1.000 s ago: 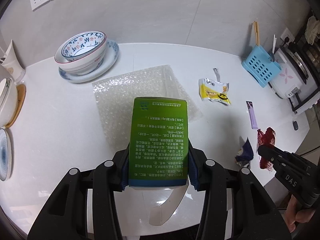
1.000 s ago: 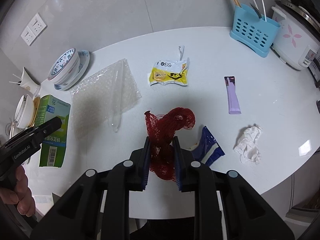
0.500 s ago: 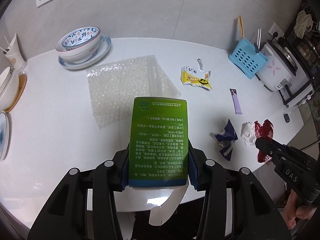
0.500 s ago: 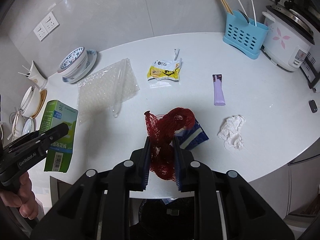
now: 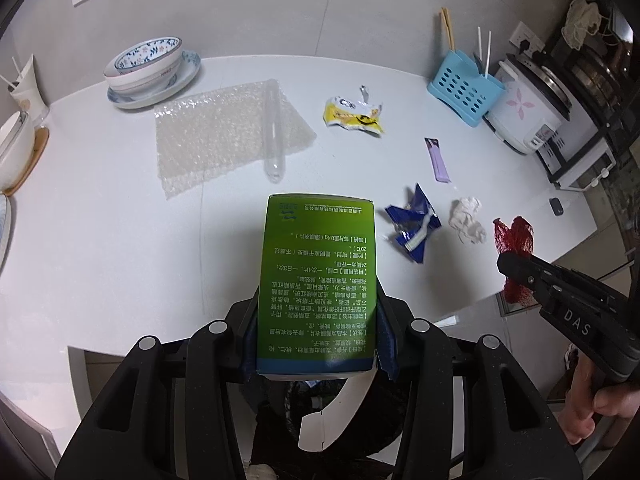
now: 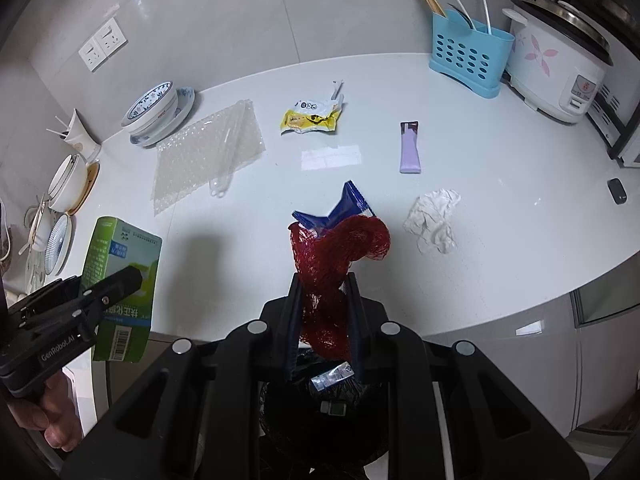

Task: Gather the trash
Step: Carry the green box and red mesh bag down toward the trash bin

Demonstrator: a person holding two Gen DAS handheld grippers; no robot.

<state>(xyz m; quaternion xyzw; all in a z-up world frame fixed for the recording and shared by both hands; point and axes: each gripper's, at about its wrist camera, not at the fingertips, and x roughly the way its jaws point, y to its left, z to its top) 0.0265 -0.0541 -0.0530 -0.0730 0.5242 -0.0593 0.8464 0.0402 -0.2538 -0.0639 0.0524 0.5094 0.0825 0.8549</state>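
Left claw [image 5: 316,320] clamped on the green carton [image 5: 318,280], now pulled back past the counter [image 5: 120,220] edge with a dark bin [image 5: 340,420] below, so a drop looks close; hand low and level. Over to the right view: right claw [image 6: 324,308] pinching the red mesh bag [image 6: 336,256], likewise drawn off the counter above the bin, tilted downward, bubble wrap [image 6: 204,156] and tissue [image 6: 434,216] left behind

A white countertop [image 6: 500,184] meets a pale grey tiled wall [image 6: 240,12]. Wall sockets [image 6: 103,45] sit at ten o'clock.
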